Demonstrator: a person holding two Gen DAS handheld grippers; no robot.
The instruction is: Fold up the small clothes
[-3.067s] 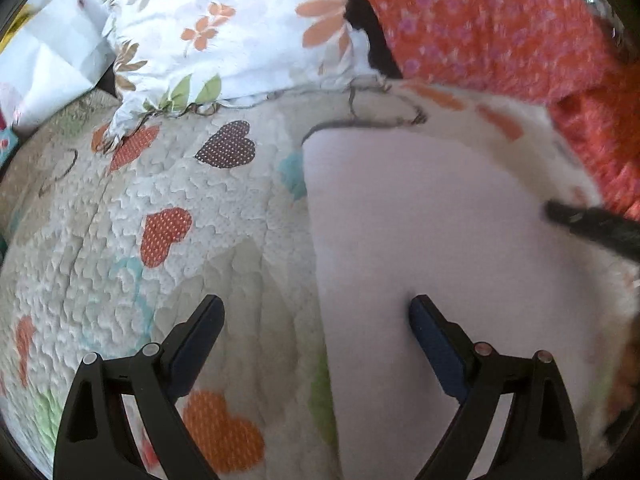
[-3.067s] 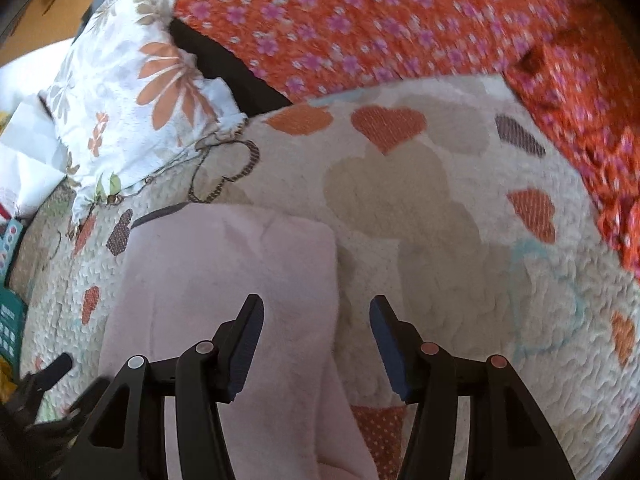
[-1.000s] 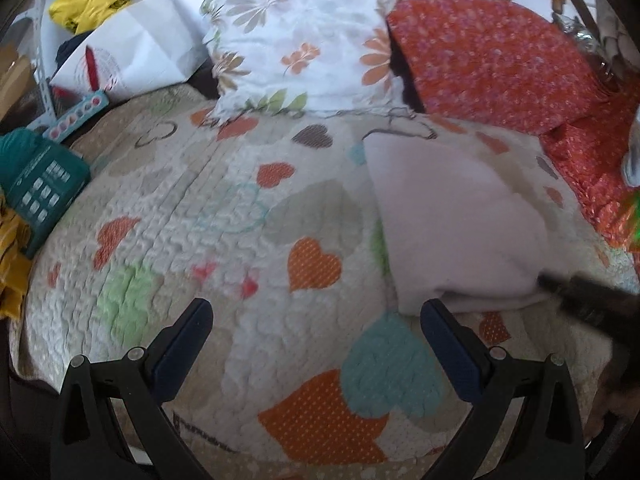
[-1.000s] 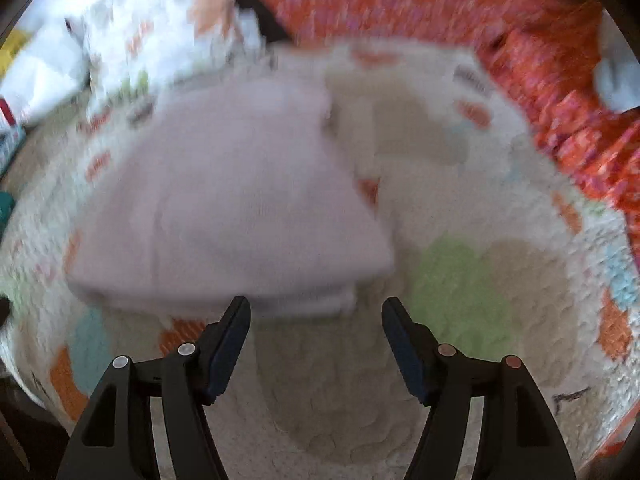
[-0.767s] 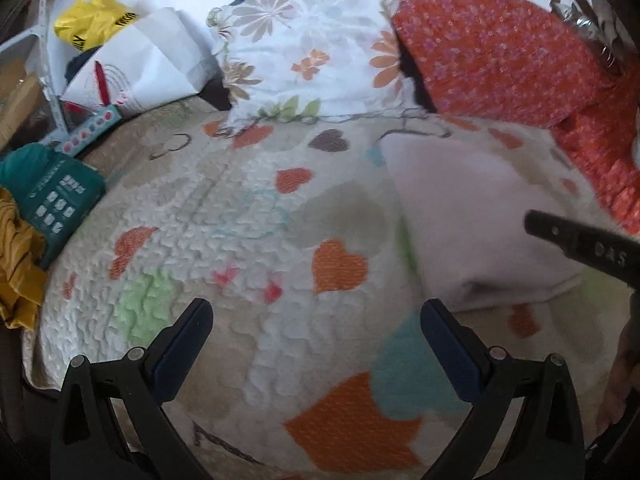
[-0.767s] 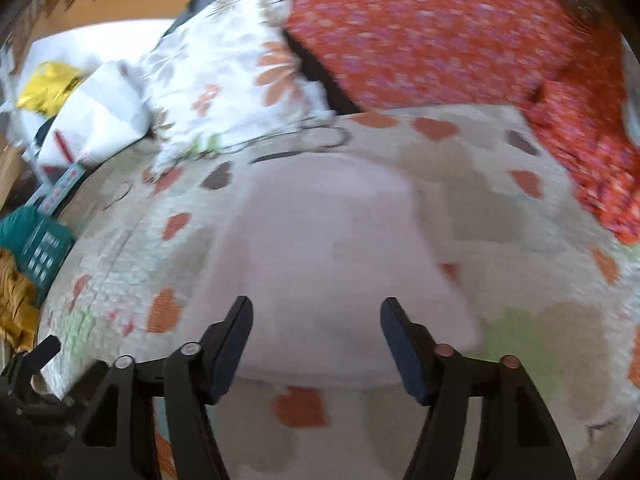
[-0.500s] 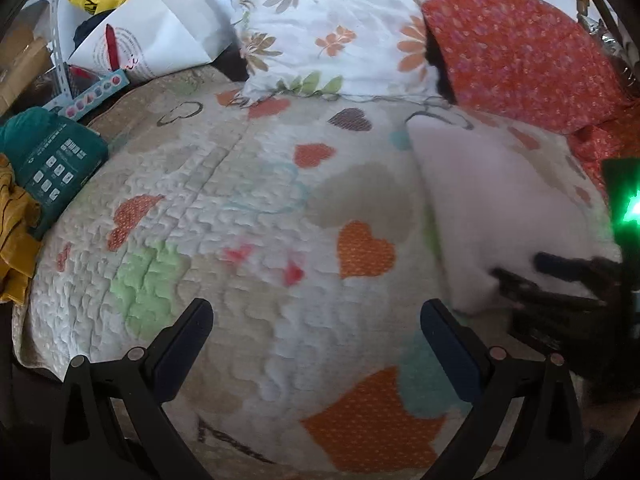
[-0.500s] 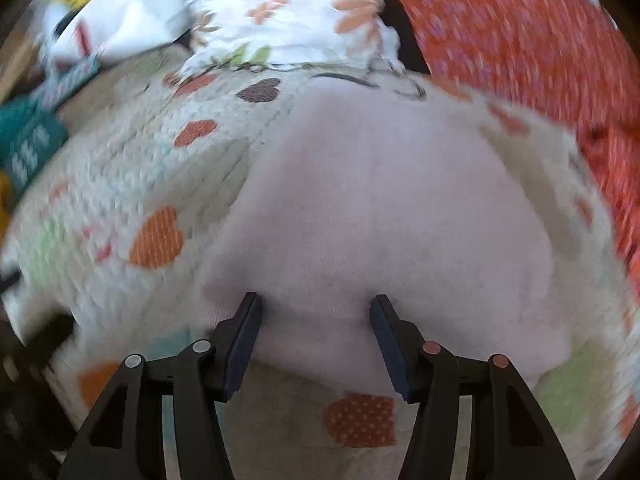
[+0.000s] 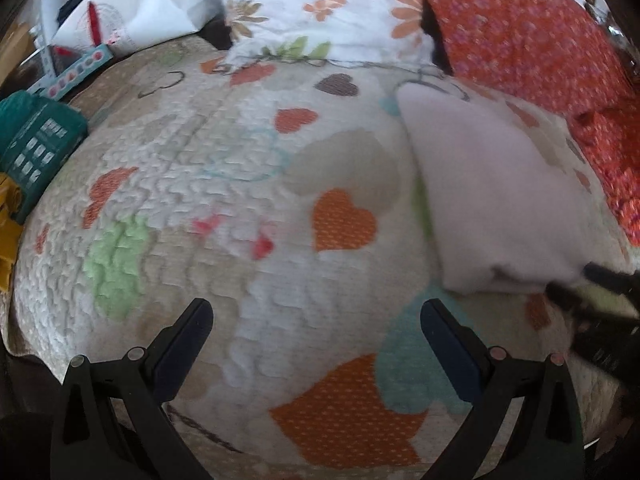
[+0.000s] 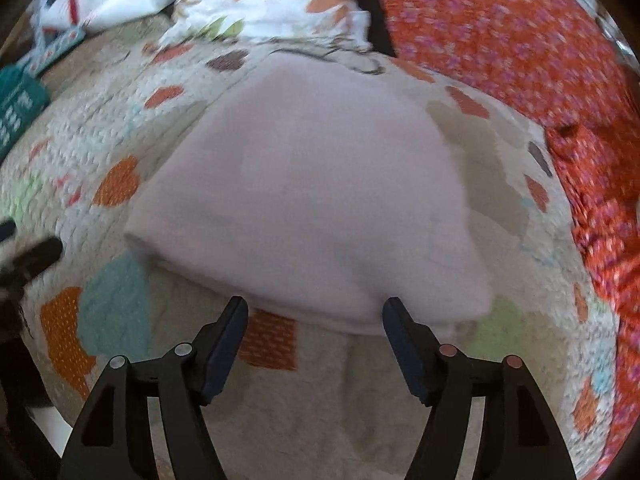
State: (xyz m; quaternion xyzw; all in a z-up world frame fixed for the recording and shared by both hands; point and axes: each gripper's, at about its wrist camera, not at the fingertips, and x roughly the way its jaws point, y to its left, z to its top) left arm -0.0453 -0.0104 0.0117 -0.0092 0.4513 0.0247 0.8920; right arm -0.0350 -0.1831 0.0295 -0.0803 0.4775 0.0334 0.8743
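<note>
A folded pale pink garment (image 10: 312, 196) lies flat on the heart-patterned quilt (image 10: 360, 396). My right gripper (image 10: 316, 316) is open and empty, its fingertips at the garment's near folded edge. In the left wrist view the garment (image 9: 488, 184) lies to the right. My left gripper (image 9: 316, 320) is open and empty above bare quilt (image 9: 224, 200), left of the garment. The right gripper's dark tips (image 9: 592, 292) show at the garment's near corner.
A white floral pillow (image 9: 320, 8) and an orange-red floral cushion (image 9: 520, 32) lie at the back. A teal box (image 9: 36, 148), a yellow cloth (image 9: 8, 240) and a white bag (image 9: 132, 12) sit at the left. The quilt's front edge is near.
Both grippers have pulled back from the garment toward the quilt's front. The right gripper has then come in again to the garment's near edge. Both stay open.
</note>
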